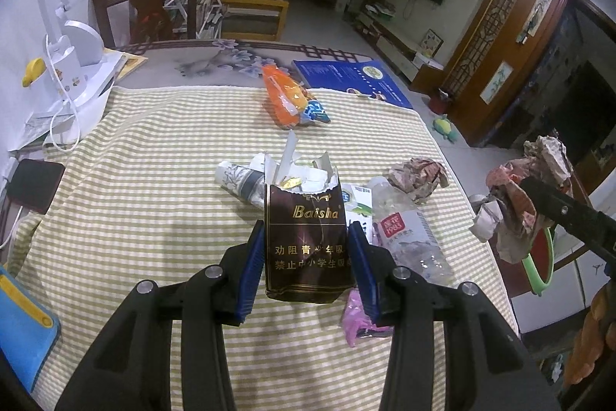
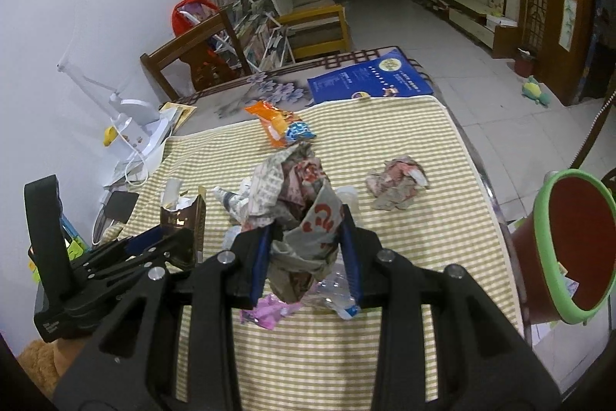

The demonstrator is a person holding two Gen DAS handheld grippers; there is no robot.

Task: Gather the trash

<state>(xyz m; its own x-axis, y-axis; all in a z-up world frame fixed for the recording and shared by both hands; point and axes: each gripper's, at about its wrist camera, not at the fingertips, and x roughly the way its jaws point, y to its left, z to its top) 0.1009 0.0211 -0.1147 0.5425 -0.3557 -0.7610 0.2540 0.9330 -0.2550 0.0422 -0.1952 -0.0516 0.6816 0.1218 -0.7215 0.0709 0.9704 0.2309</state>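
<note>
Now, left gripper [image 1: 308, 253]: pinched brown cigarette pack [image 1: 306, 237] by its sides, lifted off striped cloth [image 1: 154, 160], likely for carrying to bin.
Right gripper [image 2: 304, 257]: squeezed tight on crumpled paper wad [image 2: 296, 203], held up between both fingers, likely bound for same bin.
Bin [image 2: 577, 249]: red with green rim, off to right of right fingers, open and tipped this way.
Pack look: torn open on top, white scraps poking out.
Left behind: clear bottle [image 1: 408, 237] just right of left fingers, another paper ball [image 2: 396, 182] and orange wrapper [image 1: 283, 95] farther ahead.
</note>
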